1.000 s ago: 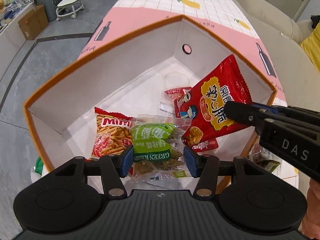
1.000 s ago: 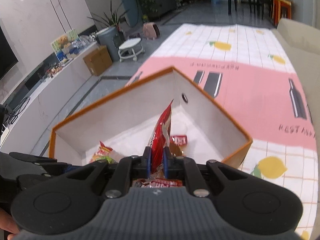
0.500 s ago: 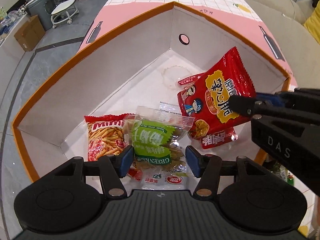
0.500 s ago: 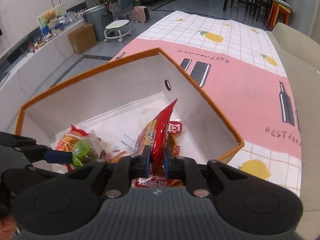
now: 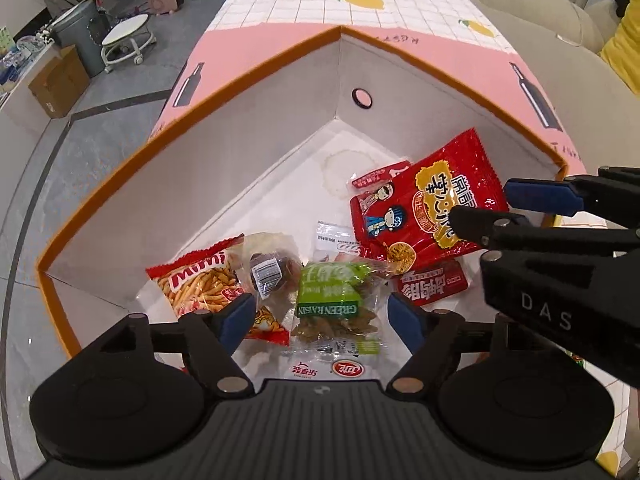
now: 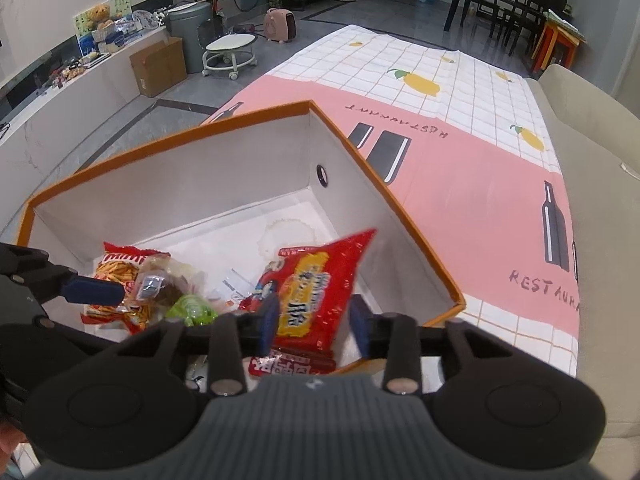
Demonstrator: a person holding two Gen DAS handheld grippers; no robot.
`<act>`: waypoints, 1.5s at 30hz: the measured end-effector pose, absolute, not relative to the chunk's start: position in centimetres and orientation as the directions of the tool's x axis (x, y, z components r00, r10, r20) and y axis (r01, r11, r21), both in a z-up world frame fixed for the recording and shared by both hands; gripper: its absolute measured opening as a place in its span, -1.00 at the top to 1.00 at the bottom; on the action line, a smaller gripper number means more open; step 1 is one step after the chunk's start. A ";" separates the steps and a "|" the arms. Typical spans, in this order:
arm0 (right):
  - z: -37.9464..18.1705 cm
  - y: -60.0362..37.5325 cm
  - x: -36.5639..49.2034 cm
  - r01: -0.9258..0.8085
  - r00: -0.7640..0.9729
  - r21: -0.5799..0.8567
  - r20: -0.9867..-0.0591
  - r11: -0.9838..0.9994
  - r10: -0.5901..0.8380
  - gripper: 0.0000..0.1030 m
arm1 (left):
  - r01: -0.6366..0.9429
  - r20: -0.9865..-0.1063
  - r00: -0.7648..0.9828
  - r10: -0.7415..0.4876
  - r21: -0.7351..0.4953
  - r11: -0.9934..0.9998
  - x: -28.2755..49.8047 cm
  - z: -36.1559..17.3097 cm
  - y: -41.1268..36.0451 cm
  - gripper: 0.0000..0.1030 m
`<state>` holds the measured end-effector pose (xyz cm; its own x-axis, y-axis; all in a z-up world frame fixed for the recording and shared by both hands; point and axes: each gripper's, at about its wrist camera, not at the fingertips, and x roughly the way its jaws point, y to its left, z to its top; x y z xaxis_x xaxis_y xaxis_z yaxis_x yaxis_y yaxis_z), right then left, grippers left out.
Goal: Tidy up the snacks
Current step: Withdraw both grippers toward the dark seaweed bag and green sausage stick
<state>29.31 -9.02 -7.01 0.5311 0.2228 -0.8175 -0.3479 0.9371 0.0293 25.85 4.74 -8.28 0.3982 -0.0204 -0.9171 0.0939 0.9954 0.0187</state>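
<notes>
An orange-rimmed white box (image 5: 256, 76) holds several snack packs. A big red noodle-snack bag (image 5: 424, 204) lies in its right part, also in the right wrist view (image 6: 316, 296). A green raisin pack (image 5: 334, 296), a Mimi stick pack (image 5: 200, 284) and a clear pack with a dark snack (image 5: 272, 276) lie at the near side. My left gripper (image 5: 320, 316) is open and empty above the raisin pack. My right gripper (image 6: 314, 322) is open, its fingers (image 6: 269, 320) either side of the red bag's near end, over the box's right edge.
The box (image 6: 192, 176) stands on a table with a pink and white-checked cloth (image 6: 460, 160). A beige sofa (image 6: 592, 200) runs along the right. The floor drops off left of the table, with a stool (image 6: 230, 50) and cardboard box (image 6: 158, 66) far off.
My right gripper has opened and let go of the red bag, which now lies flat in the box. My left gripper has pulled back; a clear pack now shows beside the raisin pack.
</notes>
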 end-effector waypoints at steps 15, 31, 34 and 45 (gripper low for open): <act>-2.9 -10.5 26.4 -0.333 0.599 0.031 -0.765 0.942 0.237 -0.38 | 0.080 -0.859 0.512 0.001 0.049 0.996 22.6 -3.7 5.0 -0.71; 0.1 -16.7 19.6 -0.212 0.690 0.091 -0.691 0.973 0.215 -0.40 | 0.130 -0.747 0.663 -0.053 0.045 0.990 16.2 0.6 2.7 -0.59; -0.4 -17.9 18.0 -0.197 0.691 0.088 -0.694 0.976 0.202 -0.40 | 0.156 -0.730 0.680 -0.069 0.053 0.986 15.0 0.8 1.9 -0.50; -4.3 -21.6 12.4 -0.102 0.680 0.059 -0.724 0.993 0.113 -0.40 | 0.208 -0.717 0.672 -0.185 -0.057 0.976 11.9 -1.1 -0.7 -0.16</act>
